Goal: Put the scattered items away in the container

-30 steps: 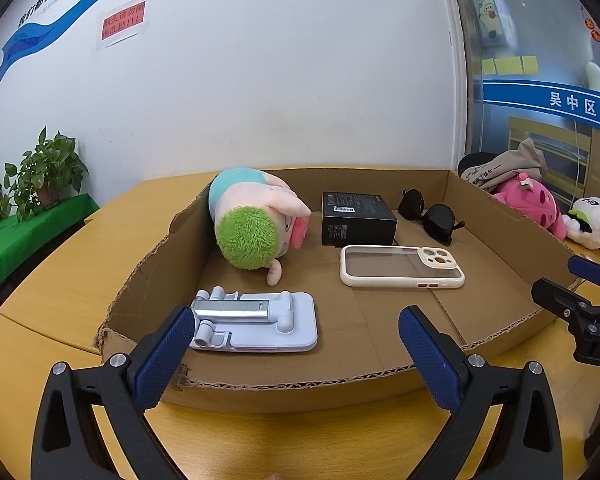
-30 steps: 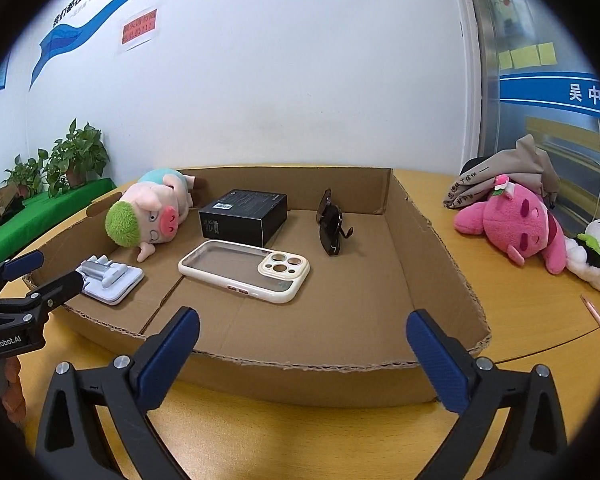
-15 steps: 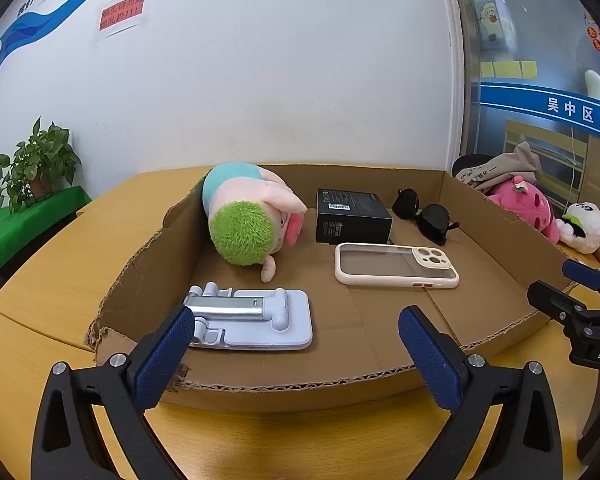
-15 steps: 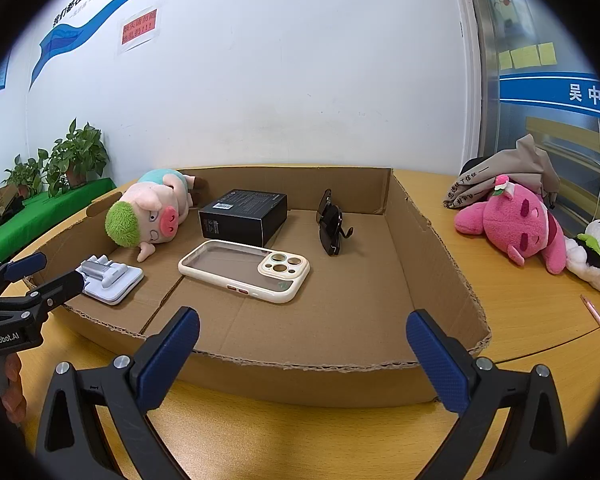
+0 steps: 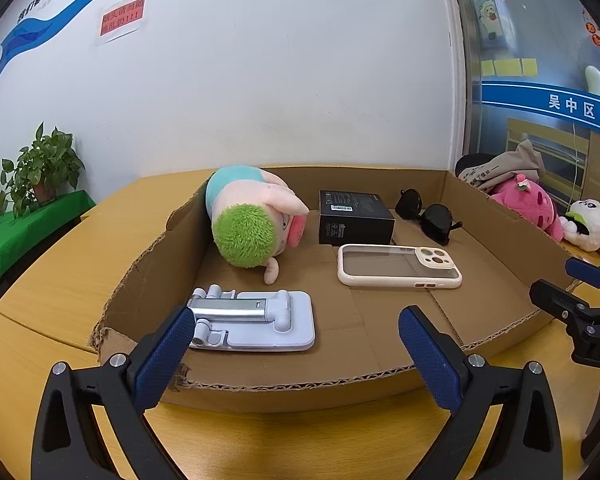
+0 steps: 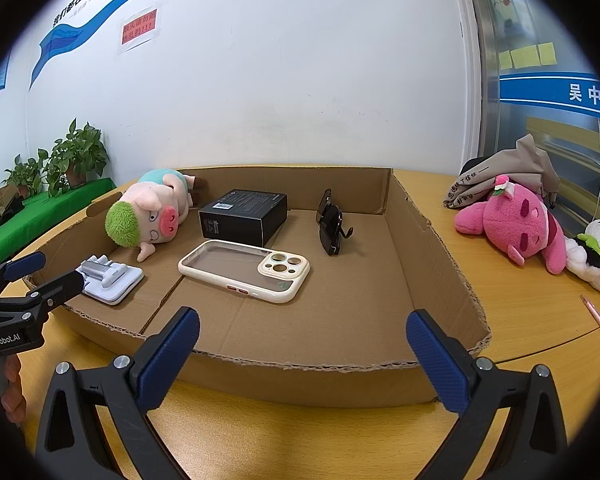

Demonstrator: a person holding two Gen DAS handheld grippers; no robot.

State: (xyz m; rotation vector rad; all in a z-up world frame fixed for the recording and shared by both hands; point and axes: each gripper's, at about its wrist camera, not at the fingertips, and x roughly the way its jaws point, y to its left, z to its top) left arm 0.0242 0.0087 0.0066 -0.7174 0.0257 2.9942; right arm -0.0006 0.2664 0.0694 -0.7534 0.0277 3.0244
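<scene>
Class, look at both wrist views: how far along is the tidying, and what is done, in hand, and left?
Done: the pig plush, black box, sunglasses, phone case and phone stand lie in the cardboard box. In hand: nothing; left gripper and right gripper are open. Left: the pink plush and panda plush on the table.

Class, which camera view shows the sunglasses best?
The left wrist view: the sunglasses show both dark lenses. The right wrist view shows them nearly edge-on, the lenses overlapping.
</scene>
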